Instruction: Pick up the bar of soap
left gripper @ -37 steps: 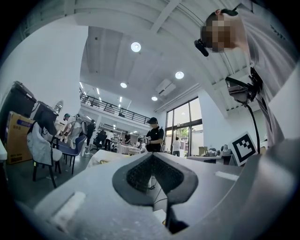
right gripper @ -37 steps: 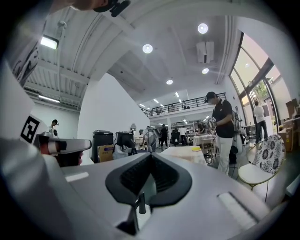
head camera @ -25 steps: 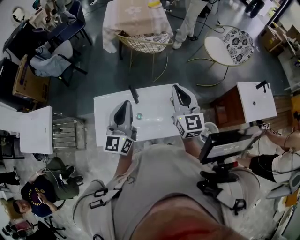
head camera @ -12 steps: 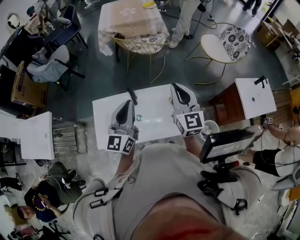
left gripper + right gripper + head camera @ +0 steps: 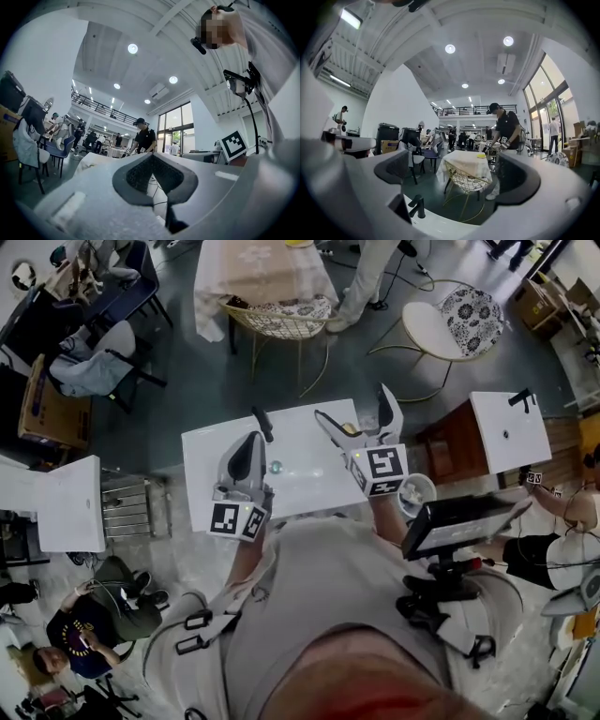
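Note:
I see no bar of soap that I can make out on the white sink top [image 5: 211, 474]; it carries a black faucet [image 5: 263, 424] and a small round drain [image 5: 276, 466]. My left gripper [image 5: 250, 441] hovers over the top's left half, its jaws shut with nothing between them; the left gripper view shows the left gripper [image 5: 152, 157] with its pads meeting. My right gripper [image 5: 354, 414] is over the top's right edge. Its jaws have just been opening and stand wide apart, empty. The right gripper view has the right gripper [image 5: 454, 174] framing the faucet [image 5: 417, 206].
Beyond the sink stand a gold wire chair [image 5: 279, 322] and a cloth-covered table [image 5: 262, 273] bearing a small yellow thing [image 5: 481, 155]. A round cushioned chair [image 5: 457, 322], a wooden cabinet [image 5: 457, 454] and a white pedestal [image 5: 511, 432] are at right. People stand about.
The right gripper's jaws have swung from shut to wide open. The left gripper has stayed shut and in place.

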A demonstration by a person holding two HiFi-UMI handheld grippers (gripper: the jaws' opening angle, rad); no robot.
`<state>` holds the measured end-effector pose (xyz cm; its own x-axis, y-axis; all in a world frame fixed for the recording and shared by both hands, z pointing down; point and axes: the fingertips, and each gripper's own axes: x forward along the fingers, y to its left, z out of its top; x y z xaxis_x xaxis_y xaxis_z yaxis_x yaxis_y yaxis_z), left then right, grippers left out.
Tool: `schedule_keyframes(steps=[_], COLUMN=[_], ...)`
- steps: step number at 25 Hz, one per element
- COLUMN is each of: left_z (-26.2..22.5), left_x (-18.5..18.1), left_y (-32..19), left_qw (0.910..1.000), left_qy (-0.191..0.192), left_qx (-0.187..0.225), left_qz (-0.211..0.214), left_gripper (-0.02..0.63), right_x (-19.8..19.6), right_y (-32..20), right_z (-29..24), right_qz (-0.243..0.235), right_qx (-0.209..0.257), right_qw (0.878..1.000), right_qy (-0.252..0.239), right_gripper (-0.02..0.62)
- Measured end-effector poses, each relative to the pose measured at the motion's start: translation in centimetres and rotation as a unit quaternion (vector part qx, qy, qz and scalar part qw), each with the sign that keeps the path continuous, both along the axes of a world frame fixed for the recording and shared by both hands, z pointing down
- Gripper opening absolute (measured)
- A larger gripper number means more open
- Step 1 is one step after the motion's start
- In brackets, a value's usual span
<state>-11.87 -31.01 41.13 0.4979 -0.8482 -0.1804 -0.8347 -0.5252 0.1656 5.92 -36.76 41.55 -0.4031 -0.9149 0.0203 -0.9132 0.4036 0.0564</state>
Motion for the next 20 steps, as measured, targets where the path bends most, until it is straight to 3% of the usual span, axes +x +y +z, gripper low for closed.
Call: schedule_keyframes(steps=[13, 17, 20], left_z=[0.4, 0.7, 0.8], left_x=[-1.3, -1.7, -1.7], left_y=[-0.1, -0.3, -0.4], left_qw=[0.9997, 0.9995, 0.9993], left_qy=[0.010, 0.016, 0.018], left_qx=[-0.006, -0.010, -0.011], left_qz=[-0.019, -0.027, -0.030], left_gripper=[-0.002, -0.002, -0.002], right_x=[2.0, 2.8, 3.1], right_y=[-2.4, -4.1, -5.3], right_z=[2.1, 4.2, 7.0], right_qz=[0.012, 0.014, -0.006], right_qx=[-0.058, -0.140, -0.223], right_qw=[0.998, 0.988, 0.970], right_qy=[0.036, 0.068, 0.100], right_gripper=[0.529, 0.489, 0.491])
